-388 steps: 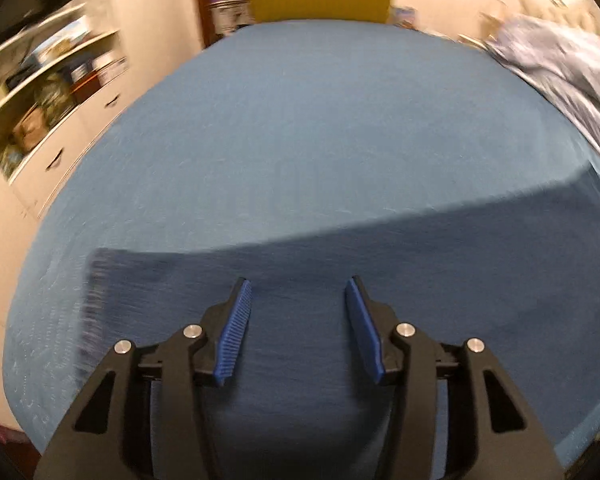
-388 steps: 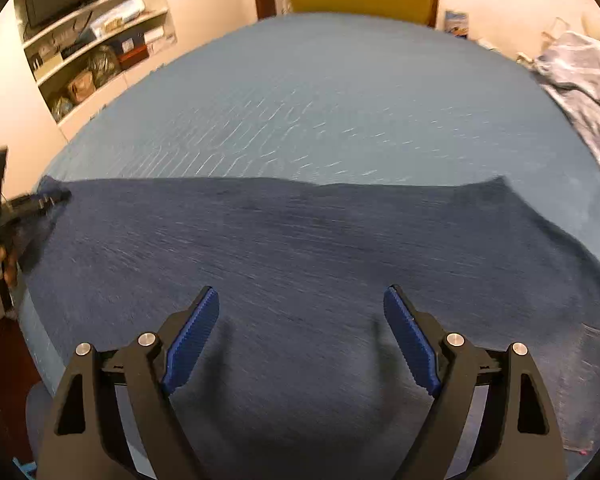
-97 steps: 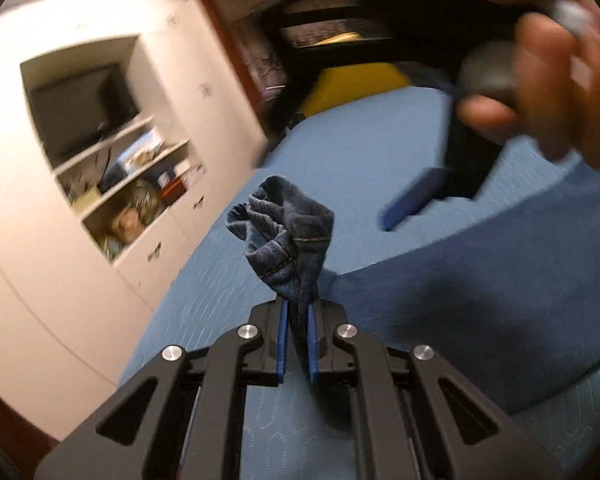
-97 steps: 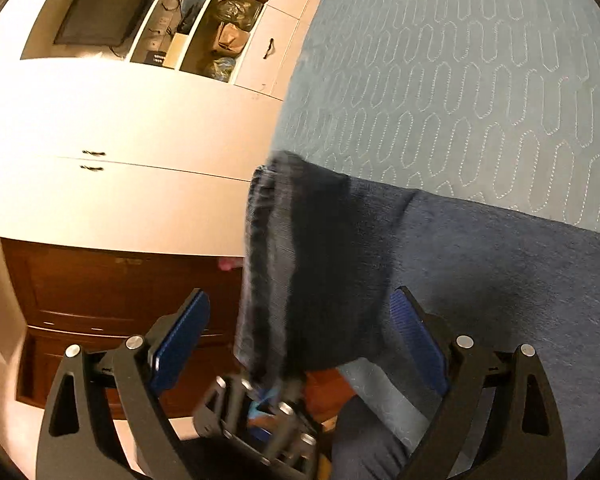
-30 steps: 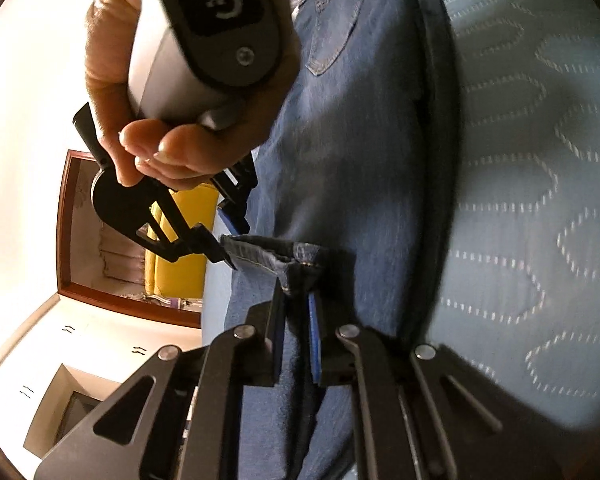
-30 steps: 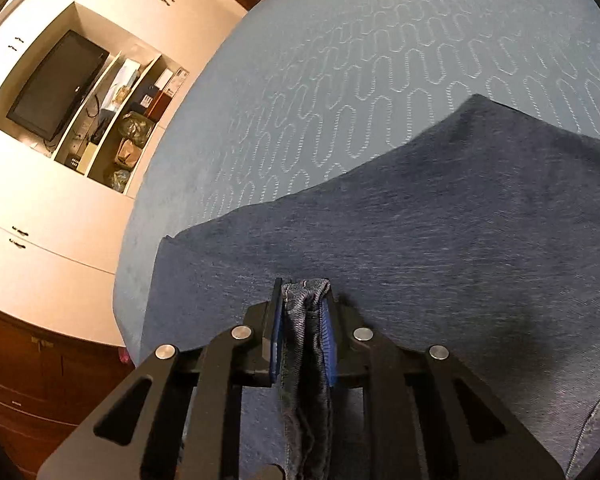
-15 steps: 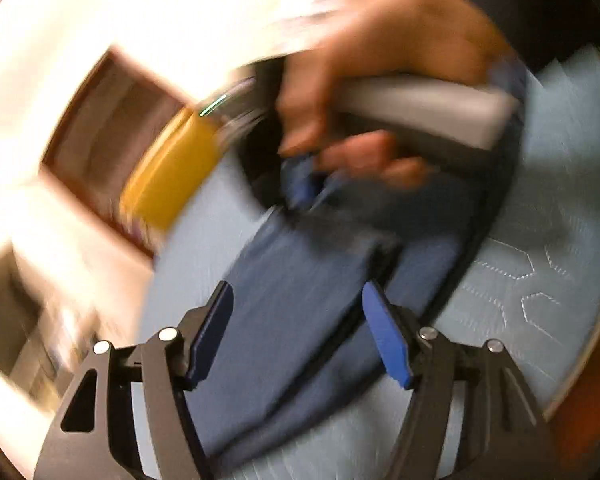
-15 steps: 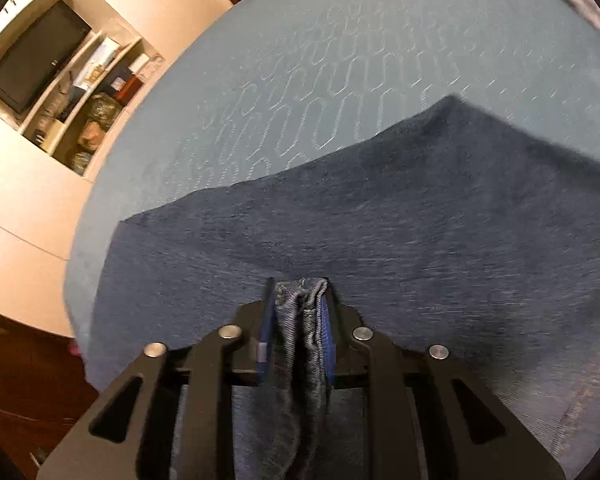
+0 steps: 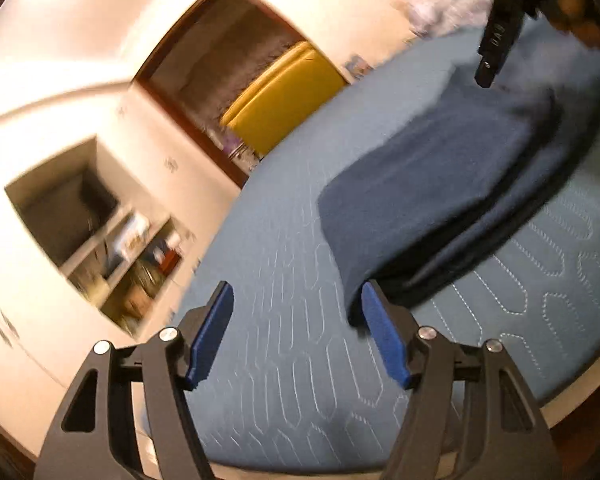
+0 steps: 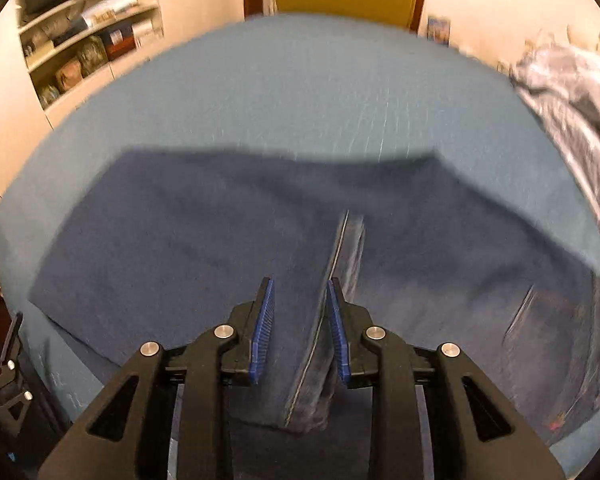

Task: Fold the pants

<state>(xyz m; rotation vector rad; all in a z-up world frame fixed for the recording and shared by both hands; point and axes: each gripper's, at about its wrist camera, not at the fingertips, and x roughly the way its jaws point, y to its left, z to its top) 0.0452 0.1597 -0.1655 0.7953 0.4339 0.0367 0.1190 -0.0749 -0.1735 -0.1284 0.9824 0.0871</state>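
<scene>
Quilted blue bedspread (image 9: 284, 360) under folded jeans (image 10: 228, 240); cluttered wall shelves (image 10: 84, 52). My left gripper (image 9: 296, 332) gapes empty; my right gripper (image 10: 300, 320) is parted around a hem.

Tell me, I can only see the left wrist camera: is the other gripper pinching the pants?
Observer: No. The right gripper is open. A hemmed strip of the pants rises between its fingers and leans on the right pad, but it is not squeezed.
Operator: Can you see a pocket anywhere?
Observer: It's blurry, but there is stitching that looks like a pocket at the right end of the pants, on the layer lying flat.
</scene>
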